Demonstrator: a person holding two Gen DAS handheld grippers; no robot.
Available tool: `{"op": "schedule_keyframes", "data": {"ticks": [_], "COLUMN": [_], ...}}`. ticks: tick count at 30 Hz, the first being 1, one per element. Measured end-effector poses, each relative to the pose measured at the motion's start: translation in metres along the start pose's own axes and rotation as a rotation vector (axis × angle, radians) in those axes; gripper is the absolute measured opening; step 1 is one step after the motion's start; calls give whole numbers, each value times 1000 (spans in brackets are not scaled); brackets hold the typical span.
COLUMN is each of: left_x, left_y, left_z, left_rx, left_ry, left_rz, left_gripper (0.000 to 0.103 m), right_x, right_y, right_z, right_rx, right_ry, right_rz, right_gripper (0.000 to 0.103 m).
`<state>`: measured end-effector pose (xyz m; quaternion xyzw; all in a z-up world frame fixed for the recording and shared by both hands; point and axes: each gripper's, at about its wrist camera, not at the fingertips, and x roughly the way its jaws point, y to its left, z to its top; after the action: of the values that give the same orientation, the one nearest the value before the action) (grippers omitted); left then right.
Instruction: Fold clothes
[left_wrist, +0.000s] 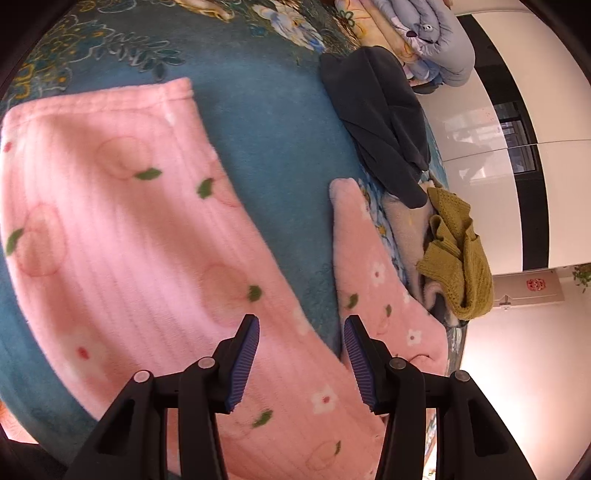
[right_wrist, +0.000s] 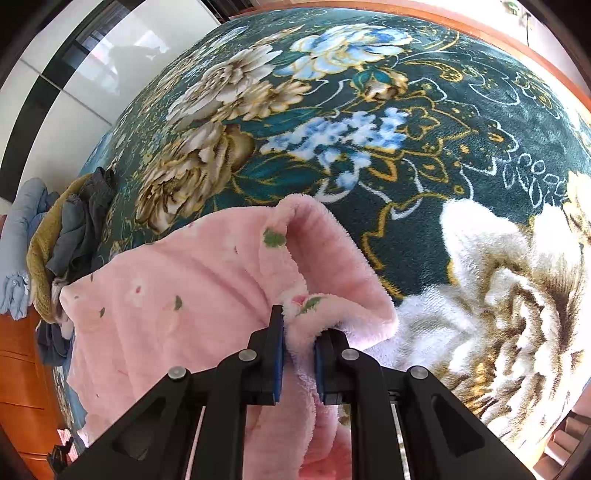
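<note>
Plush floral blanket (right_wrist: 369, 110), right tool (right_wrist: 299, 350) pinching fluffy pink garment (right_wrist: 166, 295); left tool (left_wrist: 301, 362) spread

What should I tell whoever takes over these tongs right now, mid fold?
Right tongs: shut on a bunched edge of the pink fleece garment, lifting it off the floral blanket.
Left tongs: open, holding nothing, above the same garment where it lies flat.
Waiting at the bed's edge: a dark grey garment, a mustard knit and a second pink fleece piece.
Done: one edge gripped. No finished fold shows.
Left: probably grip a second edge with the left, fold the pink garment, then do the pile.
</note>
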<state>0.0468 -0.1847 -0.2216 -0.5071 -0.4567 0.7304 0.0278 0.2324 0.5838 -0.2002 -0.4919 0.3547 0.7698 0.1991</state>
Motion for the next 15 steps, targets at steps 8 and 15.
{"op": "schedule_keyframes", "data": {"ticks": [8, 15], "left_x": [90, 131], "left_y": [-58, -71], "left_z": [20, 28], "left_rx": [63, 56], "left_ry": [124, 117], "left_rz": [91, 251], "left_gripper": [52, 17], "right_x": [-2, -1], "right_y": [15, 11], "right_z": [5, 3], "right_rx": [-37, -6], "right_ry": [18, 29], "right_rz": [-28, -28], "right_gripper": [15, 16]}}
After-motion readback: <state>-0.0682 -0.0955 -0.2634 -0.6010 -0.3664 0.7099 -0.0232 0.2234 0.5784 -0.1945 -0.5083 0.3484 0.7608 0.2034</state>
